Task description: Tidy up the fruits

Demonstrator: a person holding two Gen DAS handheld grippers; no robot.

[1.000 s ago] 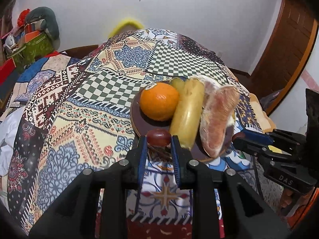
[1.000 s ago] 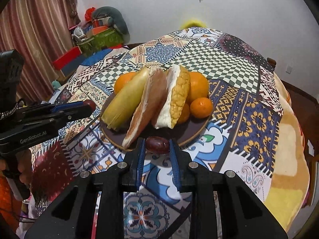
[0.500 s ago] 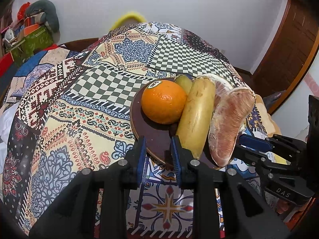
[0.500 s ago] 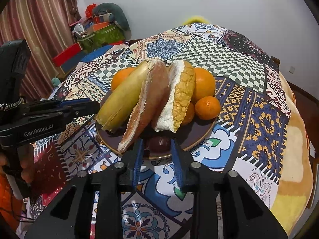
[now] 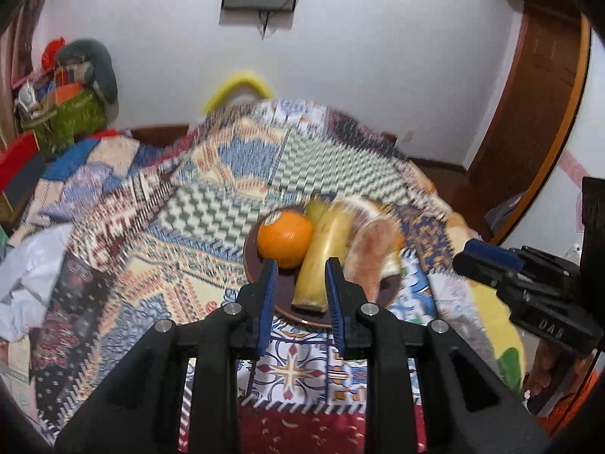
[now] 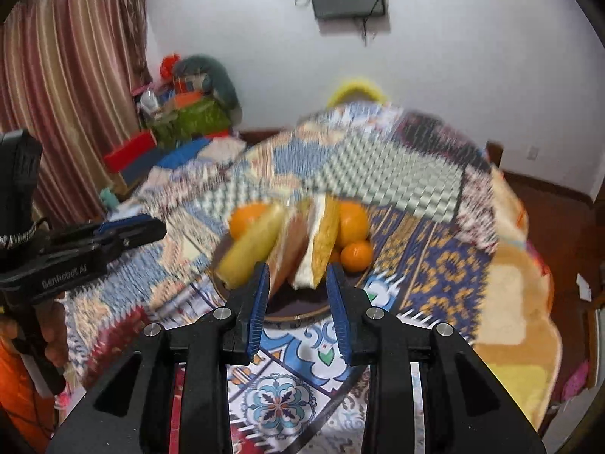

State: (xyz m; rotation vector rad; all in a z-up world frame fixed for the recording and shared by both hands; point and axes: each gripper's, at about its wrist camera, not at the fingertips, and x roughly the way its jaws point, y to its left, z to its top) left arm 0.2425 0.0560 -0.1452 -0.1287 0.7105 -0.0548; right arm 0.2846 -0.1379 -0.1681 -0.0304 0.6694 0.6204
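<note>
A dark round plate point(image 5: 252, 265) point(image 6: 302, 308) on the patterned cloth holds an orange point(image 5: 285, 239), a yellow banana point(image 5: 321, 257) point(image 6: 251, 251), pomelo wedges point(image 5: 372, 251) point(image 6: 319, 242) and small oranges point(image 6: 355, 255). My left gripper point(image 5: 300, 283) is open and empty, raised just short of the plate's near edge. My right gripper point(image 6: 297, 289) is open and empty, also short of the plate on the other side. Each gripper shows in the other's view, the right one point(image 5: 487, 259) and the left one point(image 6: 128, 229). The frames are motion-blurred. No dark red fruit shows.
The round table point(image 5: 159, 265) is covered by a patchwork cloth. A cluttered bed or shelf with green and red items point(image 5: 64, 113) stands at the back left. A wooden door point(image 5: 529, 132) is at the right, a curtain point(image 6: 56, 94) at the left.
Both grippers let go of a dark red fruit at the plate, opened, and pulled back and up. The view now tilts higher toward the wall.
</note>
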